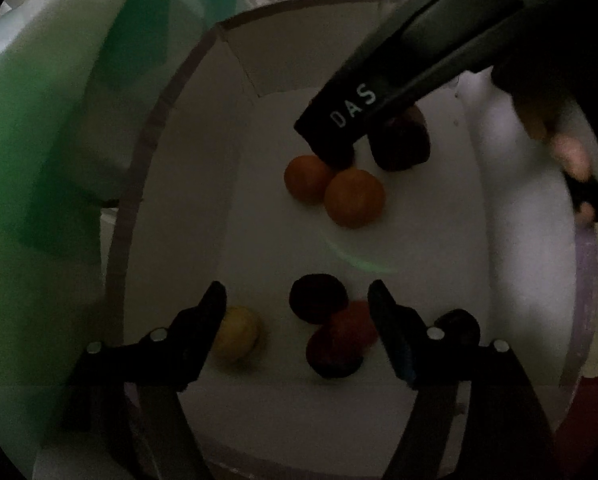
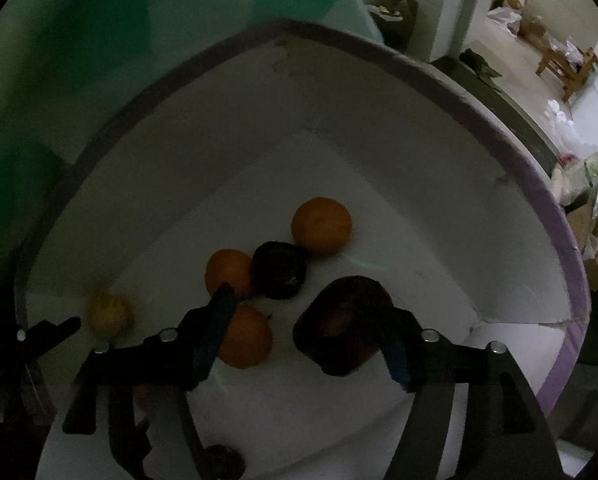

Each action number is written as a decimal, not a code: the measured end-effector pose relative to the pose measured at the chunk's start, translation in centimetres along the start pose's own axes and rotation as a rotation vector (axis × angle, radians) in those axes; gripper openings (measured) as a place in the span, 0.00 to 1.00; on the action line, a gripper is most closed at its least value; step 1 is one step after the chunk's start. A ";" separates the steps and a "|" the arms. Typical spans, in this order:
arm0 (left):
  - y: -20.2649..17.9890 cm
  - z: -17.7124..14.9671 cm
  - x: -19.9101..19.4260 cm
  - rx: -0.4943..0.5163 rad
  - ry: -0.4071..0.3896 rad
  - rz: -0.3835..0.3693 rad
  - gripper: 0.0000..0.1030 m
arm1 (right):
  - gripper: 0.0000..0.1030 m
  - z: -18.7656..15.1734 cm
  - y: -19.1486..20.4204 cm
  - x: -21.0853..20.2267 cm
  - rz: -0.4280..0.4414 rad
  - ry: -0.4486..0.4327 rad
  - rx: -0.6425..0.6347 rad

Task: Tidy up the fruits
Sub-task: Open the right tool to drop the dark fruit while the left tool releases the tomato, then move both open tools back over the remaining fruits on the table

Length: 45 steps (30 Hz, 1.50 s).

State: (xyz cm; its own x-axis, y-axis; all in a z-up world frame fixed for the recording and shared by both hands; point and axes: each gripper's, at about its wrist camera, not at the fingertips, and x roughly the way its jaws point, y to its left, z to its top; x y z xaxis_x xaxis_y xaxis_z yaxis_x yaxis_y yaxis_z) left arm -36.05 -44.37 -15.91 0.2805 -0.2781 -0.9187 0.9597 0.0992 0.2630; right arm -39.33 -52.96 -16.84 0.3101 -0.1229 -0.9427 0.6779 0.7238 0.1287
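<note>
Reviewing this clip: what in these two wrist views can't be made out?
- Left wrist view: the dark fruits are too dim to identify; the yellow fruit is half hidden behind a finger of the left gripper.
- Right wrist view: one orange is partly covered by a finger of the right gripper; the dark fruit beside it is unidentifiable.
- Both views: the white box is cut off by the edges.

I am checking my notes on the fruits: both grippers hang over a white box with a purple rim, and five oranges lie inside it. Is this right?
Not quite. The right wrist view shows three oranges, not five, with a yellow fruit and dark ones. The white box and both grippers over it are as you wrote.
</note>
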 end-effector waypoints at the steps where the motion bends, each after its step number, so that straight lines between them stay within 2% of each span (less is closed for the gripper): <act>1: 0.2 -0.1 -0.5 -0.004 -0.014 -0.004 0.71 | 0.68 0.1 -0.2 -0.3 -0.005 -0.016 0.014; 3: 0.3 -0.2 -1.8 -0.011 -0.048 -0.018 0.71 | 0.69 -0.2 -0.4 -1.9 -0.005 -0.054 0.039; 5: 0.8 -0.3 -4.4 -0.032 -0.125 -0.038 0.71 | 0.69 -0.3 -0.5 -3.8 0.006 -0.097 0.047; 8: 2.8 -1.0 -9.1 -0.086 -0.284 -0.054 0.77 | 0.72 0.0 0.2 -9.0 0.033 -0.251 0.031; 10: 4.5 -1.7 -12.6 -0.145 -0.392 -0.033 0.86 | 0.78 0.6 1.9 -13.3 0.072 -0.387 -0.008; 13: 8.6 -4.0 -16.6 -0.260 -0.513 0.028 0.89 | 0.84 1.1 6.0 -18.3 0.145 -0.527 -0.106; 16: 13.4 -7.4 -19.4 -0.401 -0.577 0.110 0.98 | 0.85 1.4 11.4 -20.9 0.227 -0.581 -0.227; 21: 23.5 -14.9 -22.4 -0.652 -0.565 0.286 0.98 | 0.85 1.9 22.7 -20.4 0.285 -0.533 -0.460; 23: 27.9 -19.1 -22.7 -0.772 -0.536 0.353 0.98 | 0.85 2.0 28.0 -19.2 0.295 -0.498 -0.554; 24: 30.5 -21.4 -23.0 -0.844 -0.516 0.388 0.98 | 0.85 2.0 29.4 -18.6 0.296 -0.486 -0.577; 28: 37.5 -28.3 -23.0 -1.071 -0.435 0.532 0.98 | 0.85 2.4 38.1 -16.1 0.312 -0.414 -0.700; 31: 41.1 -34.2 -23.8 -1.252 -0.412 0.603 0.98 | 0.84 3.8 43.5 -14.1 0.307 -0.385 -0.776; 35: 42.7 -40.1 -24.8 -1.459 -0.425 0.643 0.98 | 0.83 6.7 49.6 -11.8 0.313 -0.340 -0.819; 38: 43.2 -42.6 -25.2 -1.576 -0.441 0.621 0.98 | 0.79 8.2 53.8 -10.3 0.303 -0.335 -0.863; 41: 42.8 -43.5 -25.8 -1.622 -0.454 0.639 0.98 | 0.72 9.8 57.1 -8.5 0.298 -0.302 -0.885; 45: 42.3 -43.1 -25.4 -1.618 -0.456 0.613 0.98 | 0.63 11.1 59.7 -6.6 0.285 -0.281 -0.877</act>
State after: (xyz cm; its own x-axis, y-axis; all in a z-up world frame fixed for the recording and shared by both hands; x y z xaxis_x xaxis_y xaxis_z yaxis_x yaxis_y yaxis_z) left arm -3.32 8.09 5.87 0.8062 -0.0327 -0.5907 -0.1655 0.9461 -0.2782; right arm 6.51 -16.52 0.48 0.6120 0.0604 -0.7886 -0.1512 0.9876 -0.0417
